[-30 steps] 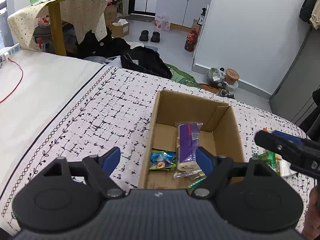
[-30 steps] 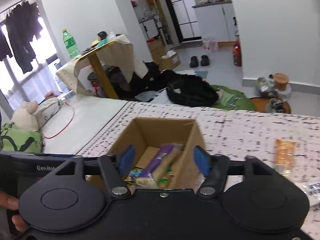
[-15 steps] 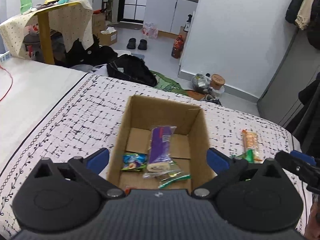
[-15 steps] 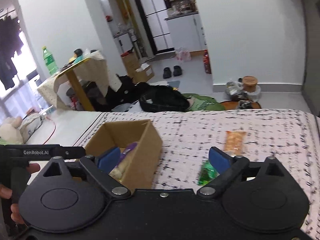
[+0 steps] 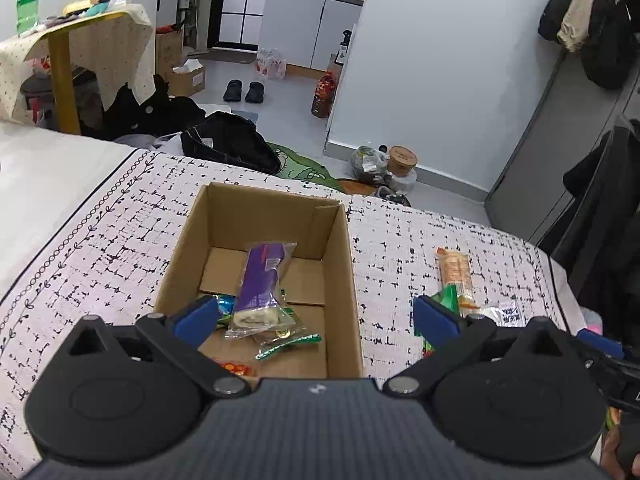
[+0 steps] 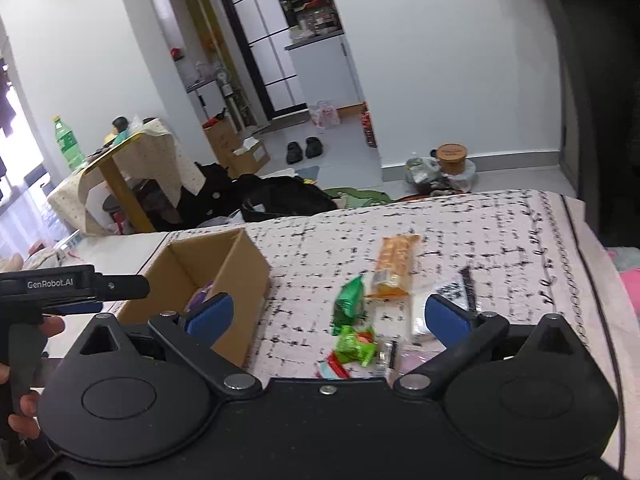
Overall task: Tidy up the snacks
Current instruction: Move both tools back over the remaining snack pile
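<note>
Snack packets lie loose at lower centre of the right wrist view: a green packet [image 6: 355, 345] between the spread, empty right claw [image 6: 326, 315]. Likely light, crinkly, slippery; pinch mid-body. Left claw [image 5: 316, 318], also spread, hovers over the cardboard box [image 5: 340, 264].

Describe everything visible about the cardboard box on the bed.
The open brown cardboard box is rectangular, with no top flaps visible, and sits upright on the black-and-white patterned bedspread. Its bottom flaps meet at a seam. Inside lie a long purple snack packet and several smaller wrappers near the front wall. No tool touches it.
</note>
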Demonstrator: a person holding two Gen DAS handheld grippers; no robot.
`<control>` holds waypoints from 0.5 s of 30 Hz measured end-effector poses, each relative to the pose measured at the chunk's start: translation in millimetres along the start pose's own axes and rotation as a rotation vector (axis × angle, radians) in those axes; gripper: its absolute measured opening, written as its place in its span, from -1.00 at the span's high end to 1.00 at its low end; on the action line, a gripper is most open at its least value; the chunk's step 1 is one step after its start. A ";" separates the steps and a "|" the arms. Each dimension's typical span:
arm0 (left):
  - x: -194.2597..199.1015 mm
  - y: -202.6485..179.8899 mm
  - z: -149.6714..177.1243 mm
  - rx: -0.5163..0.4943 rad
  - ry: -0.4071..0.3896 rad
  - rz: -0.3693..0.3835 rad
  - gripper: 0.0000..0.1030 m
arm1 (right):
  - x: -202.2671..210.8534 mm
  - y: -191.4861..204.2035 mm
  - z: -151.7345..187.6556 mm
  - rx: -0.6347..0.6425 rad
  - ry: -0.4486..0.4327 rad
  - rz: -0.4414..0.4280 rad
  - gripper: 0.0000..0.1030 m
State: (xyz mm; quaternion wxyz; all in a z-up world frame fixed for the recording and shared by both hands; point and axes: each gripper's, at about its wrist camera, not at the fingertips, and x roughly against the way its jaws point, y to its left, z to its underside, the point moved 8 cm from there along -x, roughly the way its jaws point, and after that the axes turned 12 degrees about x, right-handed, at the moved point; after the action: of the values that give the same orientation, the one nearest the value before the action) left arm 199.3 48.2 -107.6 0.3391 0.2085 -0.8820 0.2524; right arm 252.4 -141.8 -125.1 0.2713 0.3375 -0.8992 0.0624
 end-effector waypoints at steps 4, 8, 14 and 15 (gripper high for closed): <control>0.7 -10.2 7.9 -0.017 0.013 0.012 -1.00 | 6.5 -9.0 6.5 -0.016 -0.002 0.008 -1.00; 0.7 -21.9 16.2 -0.027 0.019 0.030 -1.00 | 9.8 -16.7 13.6 -0.015 0.005 0.027 -1.00; -3.3 -46.1 34.9 -0.068 0.036 0.060 -1.00 | 15.8 -34.4 24.7 -0.054 0.016 0.053 -1.00; -4.3 -49.0 38.4 -0.072 0.041 0.063 -1.00 | 16.4 -37.5 27.2 -0.062 0.021 0.059 -1.00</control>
State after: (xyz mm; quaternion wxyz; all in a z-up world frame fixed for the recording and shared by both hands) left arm 209.6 -12.0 -120.4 0.3561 0.1630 -0.8895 0.2352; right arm 254.0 -187.9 -142.0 0.2890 0.3014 -0.9075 0.0460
